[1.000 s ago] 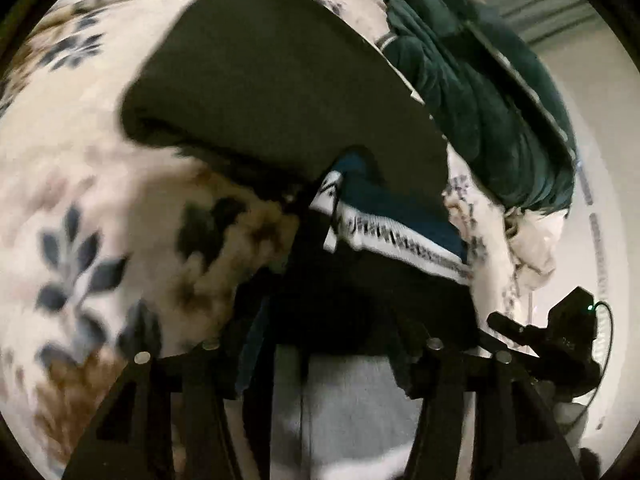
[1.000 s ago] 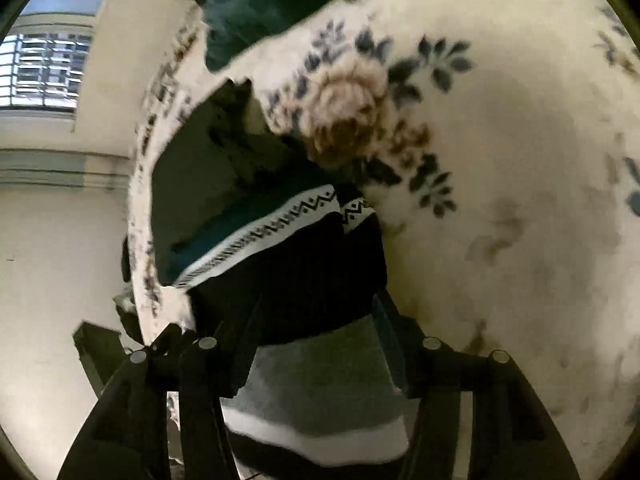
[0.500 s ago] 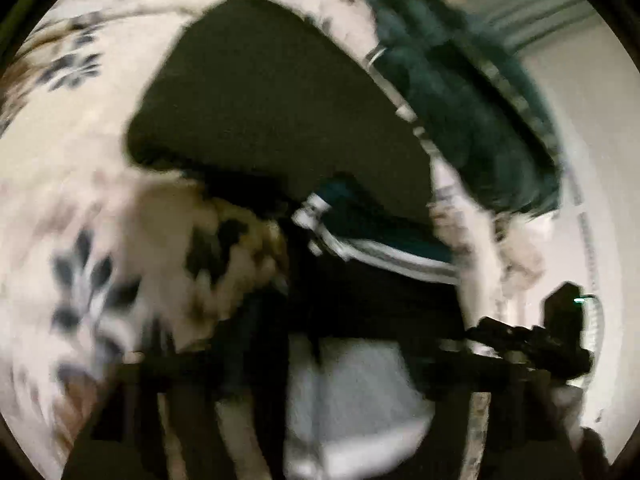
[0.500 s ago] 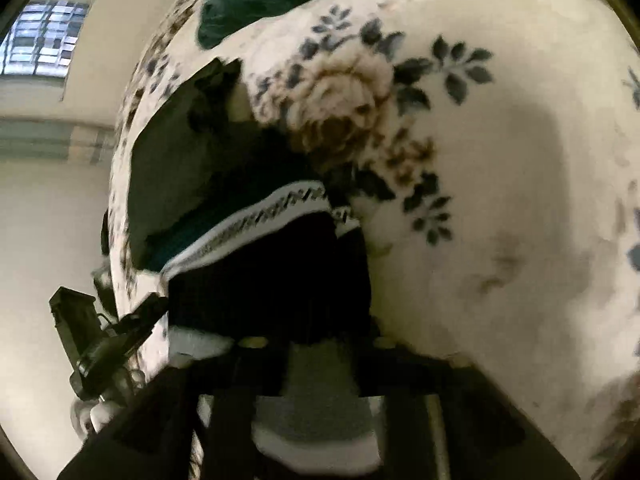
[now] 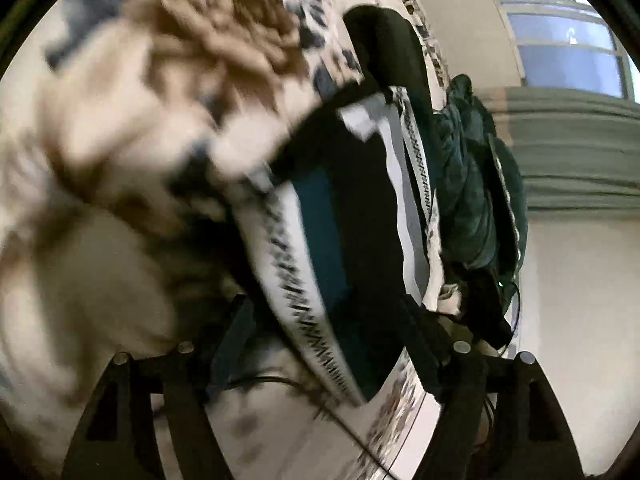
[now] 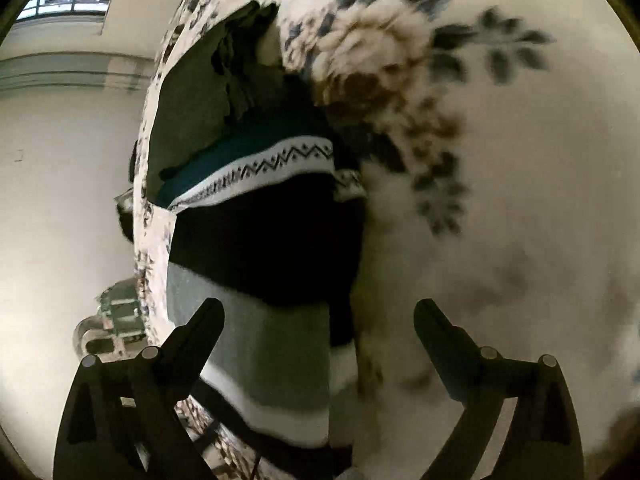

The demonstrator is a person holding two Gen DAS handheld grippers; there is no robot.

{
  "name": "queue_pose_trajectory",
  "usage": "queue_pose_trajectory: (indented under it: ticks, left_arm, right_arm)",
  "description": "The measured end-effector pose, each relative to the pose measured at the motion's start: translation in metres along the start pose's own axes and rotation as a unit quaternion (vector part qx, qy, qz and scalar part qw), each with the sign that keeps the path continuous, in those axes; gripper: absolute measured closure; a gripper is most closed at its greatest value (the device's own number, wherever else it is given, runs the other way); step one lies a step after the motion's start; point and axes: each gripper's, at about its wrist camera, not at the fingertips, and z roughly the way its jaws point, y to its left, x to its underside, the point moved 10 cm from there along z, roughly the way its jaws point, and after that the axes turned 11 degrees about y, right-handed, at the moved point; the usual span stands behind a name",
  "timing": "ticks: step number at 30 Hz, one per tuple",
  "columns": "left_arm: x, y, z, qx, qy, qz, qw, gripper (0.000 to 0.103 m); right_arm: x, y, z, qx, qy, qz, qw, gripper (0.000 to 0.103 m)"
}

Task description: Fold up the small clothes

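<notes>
A small knit sweater with black, teal, grey and white bands and a zigzag stripe (image 6: 256,216) lies folded on the floral blanket (image 6: 500,200). My right gripper (image 6: 318,312) is open and empty, its fingers spread just above the sweater's grey band. In the left wrist view the same sweater (image 5: 352,216) runs up from between the fingers. My left gripper (image 5: 324,308) is open, its fingers on either side of the sweater's patterned edge.
A dark folded garment (image 5: 384,52) lies beyond the sweater; it also shows in the right wrist view (image 6: 188,112). A dark green quilted jacket (image 5: 472,184) is heaped at the bed's edge. A window (image 5: 560,52) and wall lie beyond.
Both grippers have opened and let go of the sweater, which now lies on the blanket. The left wrist view has swung round sharply, with motion blur.
</notes>
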Motion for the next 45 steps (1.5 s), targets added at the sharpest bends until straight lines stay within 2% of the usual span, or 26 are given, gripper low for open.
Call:
queue_pose_trajectory:
  ticks: [3, 7, 9, 10, 11, 12, 13, 15, 17, 20, 23, 26, 28, 31, 32, 35, 39, 43, 45]
  left_arm:
    - [-0.008, -0.005, 0.029, 0.009, -0.021, -0.004, 0.9997, 0.029]
    - [-0.025, 0.004, 0.038, 0.016, -0.054, -0.042, 0.9975, 0.025]
    - [-0.029, 0.004, 0.036, 0.018, -0.076, -0.059, 0.9952, 0.026]
    - [-0.031, 0.003, 0.035, 0.014, -0.086, -0.063, 0.9943, 0.031]
    - [-0.032, 0.000, 0.034, 0.012, -0.091, -0.060, 0.9940, 0.048]
    - [-0.033, -0.003, 0.034, 0.012, -0.094, -0.054, 0.9940, 0.063]
    - [-0.036, -0.006, 0.032, 0.007, -0.095, -0.044, 0.9945, 0.064]
    - [-0.042, -0.011, 0.025, 0.005, -0.090, -0.031, 0.9954, 0.068]
    - [-0.049, -0.017, 0.018, 0.009, -0.075, -0.020, 0.9970, 0.070]
    - [-0.062, -0.033, -0.011, -0.003, -0.050, 0.036, 0.9981, 0.076]
    - [-0.080, -0.043, -0.051, -0.016, -0.008, 0.087, 0.9960, 0.076]
    - [-0.103, -0.023, -0.073, -0.058, 0.033, 0.112, 0.9915, 0.076]
    - [-0.121, 0.007, -0.074, -0.096, 0.059, 0.091, 0.9895, 0.074]
    - [-0.142, 0.024, -0.078, -0.127, 0.071, 0.085, 0.9857, 0.057]
    - [-0.147, 0.020, -0.081, -0.127, 0.063, 0.095, 0.9853, 0.055]
    - [-0.154, 0.003, -0.081, -0.148, 0.051, 0.141, 0.9776, 0.054]
    - [-0.154, -0.019, -0.060, -0.181, 0.059, 0.211, 0.9588, 0.054]
    - [-0.159, -0.025, -0.037, -0.196, 0.068, 0.226, 0.9517, 0.054]
    - [-0.159, -0.023, -0.031, -0.208, 0.072, 0.231, 0.9479, 0.054]
  right_arm:
    - [-0.022, 0.001, 0.021, -0.009, 0.025, -0.015, 1.000, 0.006]
    - [-0.040, 0.008, 0.044, -0.030, 0.057, -0.028, 0.997, 0.004]
    - [-0.045, 0.012, 0.046, -0.038, 0.059, -0.023, 0.997, 0.004]
    - [-0.046, 0.015, 0.046, -0.048, 0.055, -0.024, 0.997, 0.005]
    - [-0.045, 0.020, 0.045, -0.057, 0.051, -0.031, 0.997, 0.016]
    - [-0.043, 0.023, 0.047, -0.059, 0.050, -0.036, 0.996, 0.057]
    - [-0.037, 0.025, 0.052, -0.054, 0.061, -0.036, 0.996, 0.073]
    - [-0.029, 0.028, 0.049, -0.044, 0.042, -0.034, 0.998, 0.080]
    - [-0.020, 0.033, 0.038, -0.050, 0.019, -0.022, 0.998, 0.083]
    - [0.006, 0.041, 0.017, -0.056, -0.014, -0.003, 0.998, 0.084]
    - [0.057, 0.050, 0.001, -0.059, -0.048, 0.026, 0.997, 0.085]
    - [0.121, 0.059, 0.003, -0.065, -0.077, 0.062, 0.993, 0.085]
    - [0.159, 0.059, 0.022, -0.059, -0.086, 0.096, 0.990, 0.084]
    - [0.190, 0.036, 0.053, -0.034, -0.063, 0.163, 0.984, 0.066]
    - [0.193, 0.026, 0.056, -0.020, -0.061, 0.180, 0.982, 0.053]
    - [0.198, 0.016, 0.039, -0.007, -0.079, 0.181, 0.980, 0.052]
    - [0.195, 0.024, -0.004, 0.068, -0.100, 0.133, 0.984, 0.052]
    - [0.177, 0.033, -0.056, 0.111, -0.130, 0.111, 0.979, 0.052]
    - [0.159, 0.038, -0.072, 0.111, -0.135, 0.100, 0.980, 0.043]
